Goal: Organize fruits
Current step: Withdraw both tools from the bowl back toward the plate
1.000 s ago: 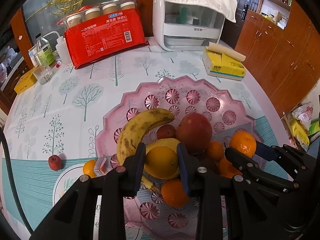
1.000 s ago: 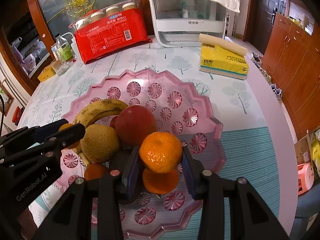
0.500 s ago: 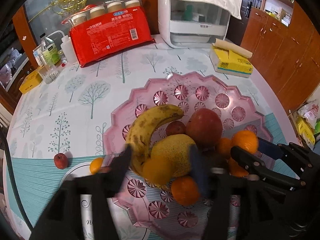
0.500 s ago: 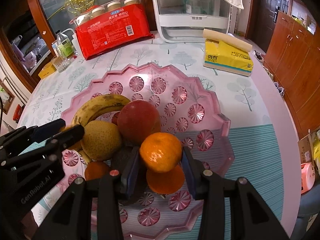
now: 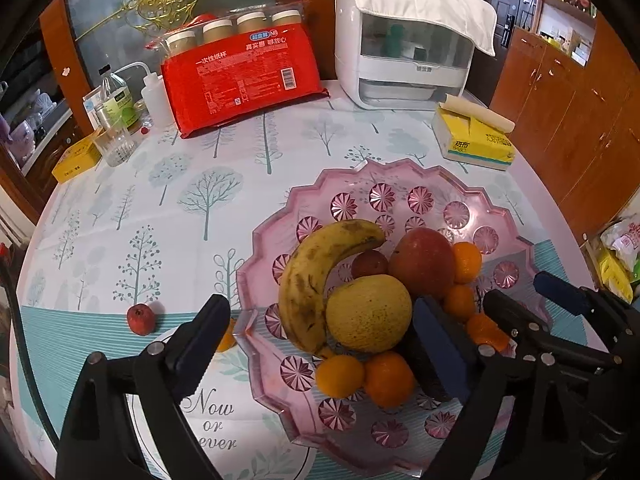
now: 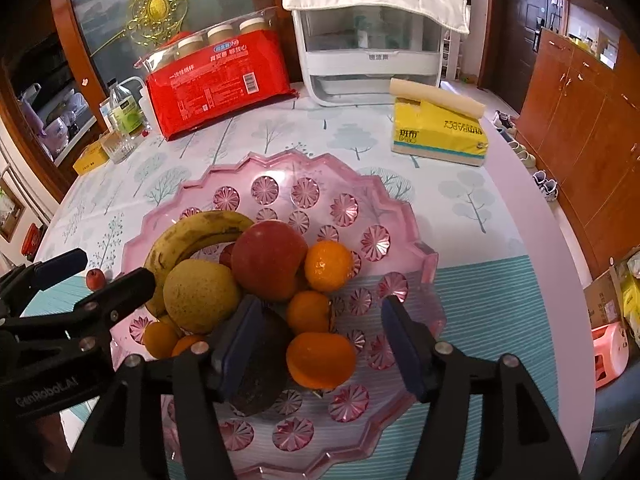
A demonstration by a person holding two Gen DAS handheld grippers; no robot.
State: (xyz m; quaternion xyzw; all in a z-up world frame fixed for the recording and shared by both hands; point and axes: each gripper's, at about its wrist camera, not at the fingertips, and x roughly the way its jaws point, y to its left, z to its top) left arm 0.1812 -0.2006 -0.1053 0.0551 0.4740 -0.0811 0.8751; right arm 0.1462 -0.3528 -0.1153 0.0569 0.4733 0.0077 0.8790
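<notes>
A big pink plate (image 5: pixel 500 216) sat on the table (image 5: pixel 160 216) with a pile of fruit in its near left part. A spotty yellow banana (image 5: pixel 316 276) curved along the left side of the pile. A round yellow pear (image 5: pixel 368 312) leaned against the banana, and a big red apple (image 5: pixel 422 260) sat just to the right of it and a bit farther back. A small dark red fruit (image 5: pixel 369 263) peeked out between the banana and the apple. Several oranges lay around the pile: two oranges (image 5: pixel 364 376) sat side by side at the near edge, and one orange (image 6: pixel 329 266) touched the right side of the apple. The left gripper (image 5: pixel 320 344) had its fingers spread wide, with nothing held between them, near the pear and banana. The right gripper (image 6: pixel 320 348) was spread wide too, and an orange (image 6: pixel 321 359) lay on the plate between its fingers, but they did not touch it. A dark purple fruit (image 6: pixel 262 364) sat right by its left finger. Off the plate, on the left, a small red fruit (image 5: pixel 140 319) lay alone on the table, and another orange (image 5: pixel 226 338) peeked out behind the left gripper's finger. Far back stood a red pack of paper cups (image 5: pixel 244 76), a white box machine (image 5: pixel 404 40) with a cloth on top, and a yellow tissue pack (image 5: pixel 474 142).
</notes>
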